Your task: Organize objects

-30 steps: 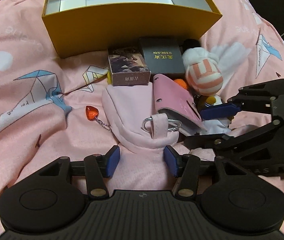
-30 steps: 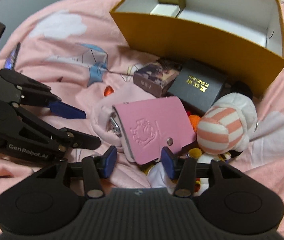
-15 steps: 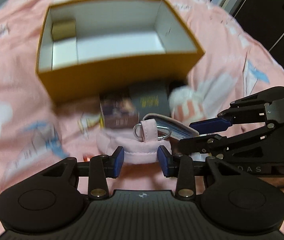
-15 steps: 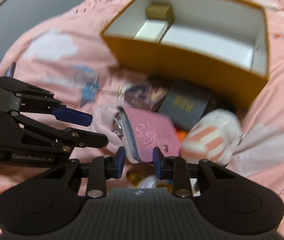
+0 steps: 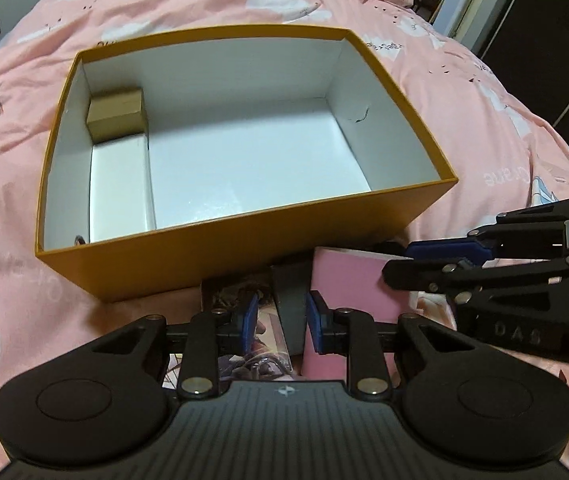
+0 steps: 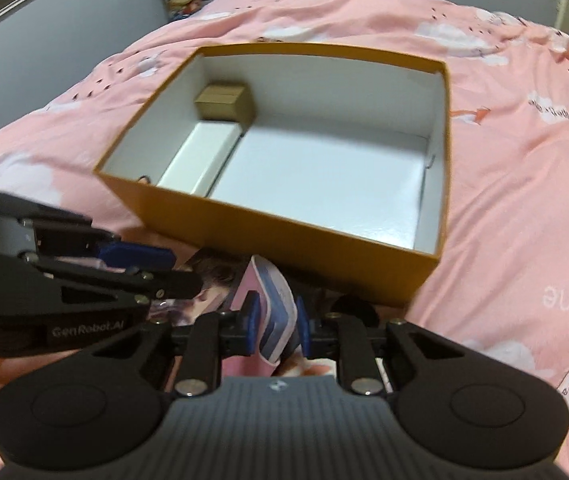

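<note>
Right tool (image 6: 276,322) closing on pink card wallet (image 6: 274,312), pads gripping, near yellow box (image 6: 284,236) front wall. Left tool (image 5: 280,322) narrowing; whether it holds anything, I cannot tell. I'd lift wallet clear over rim, lower flat onto bare floor right of small cartons (image 6: 224,102).

Pink bedspread (image 5: 484,128) under yellow box (image 5: 244,248)

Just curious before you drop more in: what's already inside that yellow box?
Inside the yellow box: a small brown carton in the far left corner and a flat white box before it. The near wall hides the front floor strip.
</note>
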Motion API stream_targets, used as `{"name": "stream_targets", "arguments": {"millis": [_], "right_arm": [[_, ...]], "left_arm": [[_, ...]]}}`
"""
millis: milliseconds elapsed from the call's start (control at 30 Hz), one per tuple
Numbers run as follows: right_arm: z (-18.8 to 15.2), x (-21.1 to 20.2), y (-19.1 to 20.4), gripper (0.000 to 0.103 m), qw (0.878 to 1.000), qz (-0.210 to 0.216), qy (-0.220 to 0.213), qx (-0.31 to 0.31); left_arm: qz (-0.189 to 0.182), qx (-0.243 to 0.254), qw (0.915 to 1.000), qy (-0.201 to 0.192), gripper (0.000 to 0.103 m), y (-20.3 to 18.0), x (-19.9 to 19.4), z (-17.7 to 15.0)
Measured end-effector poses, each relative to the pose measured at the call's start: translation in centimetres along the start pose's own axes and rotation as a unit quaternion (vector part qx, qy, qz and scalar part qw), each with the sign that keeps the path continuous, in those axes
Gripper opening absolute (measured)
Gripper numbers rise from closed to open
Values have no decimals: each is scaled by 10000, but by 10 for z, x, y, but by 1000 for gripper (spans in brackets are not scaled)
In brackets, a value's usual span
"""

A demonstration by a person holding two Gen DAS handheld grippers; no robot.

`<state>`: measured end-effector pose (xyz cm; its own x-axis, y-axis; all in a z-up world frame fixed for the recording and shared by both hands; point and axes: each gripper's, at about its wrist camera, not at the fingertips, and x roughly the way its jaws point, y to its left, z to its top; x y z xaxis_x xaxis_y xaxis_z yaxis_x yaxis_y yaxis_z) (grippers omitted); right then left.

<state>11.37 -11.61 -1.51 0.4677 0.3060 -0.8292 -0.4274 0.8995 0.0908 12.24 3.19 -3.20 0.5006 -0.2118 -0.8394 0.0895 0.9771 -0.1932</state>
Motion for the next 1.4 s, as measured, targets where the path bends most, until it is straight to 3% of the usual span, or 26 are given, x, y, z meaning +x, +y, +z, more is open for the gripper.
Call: {"name": "stream_targets", "arguments": {"millis": [200, 267, 367, 533, 600, 733, 900, 1067, 1267, 1400], "right_arm": [[-2, -10, -9, 26, 9999, 132, 18, 75], [-5, -16, -7, 26, 9999, 164, -23, 0], [-9, -23, -7, 35, 9997, 247, -11, -40], [-17, -28, -12, 41, 9994, 320, 8, 161], [-21, -27, -15, 42, 9990, 330, 67, 300], [-29, -29, -22, 43, 9969, 503, 152, 585], [-31, -22, -20, 43, 9962, 552, 236, 631], [-31, -9, -17, 43, 9958, 511, 370, 666], [-29, 7, -14, 42, 9961, 421, 398, 659], [-27, 14, -8, 42, 9965, 416, 395, 601]], "left_arm": [[-41, -43, 9999, -152, 32, 17, -29, -1], [-69, -49, 9999, -138, 35, 21, -39, -3], [-82, 43, 9999, -101, 46, 25, -53, -9], [1, 609, 9981, -119, 67, 19, -66, -29], [141, 928, 9956, -65, 68, 13, -67, -39], [-29, 1262, 9920, 48, 76, 8, -67, -56], [171, 1415, 9892, 341, 76, 1, -38, -67], [534, 1778, 9807, 617, 76, -8, -12, -78], [546, 1805, 9817, 273, 66, -5, -3, -75], [516, 1513, 9871, 64, 59, 1, -1, -68]]}}
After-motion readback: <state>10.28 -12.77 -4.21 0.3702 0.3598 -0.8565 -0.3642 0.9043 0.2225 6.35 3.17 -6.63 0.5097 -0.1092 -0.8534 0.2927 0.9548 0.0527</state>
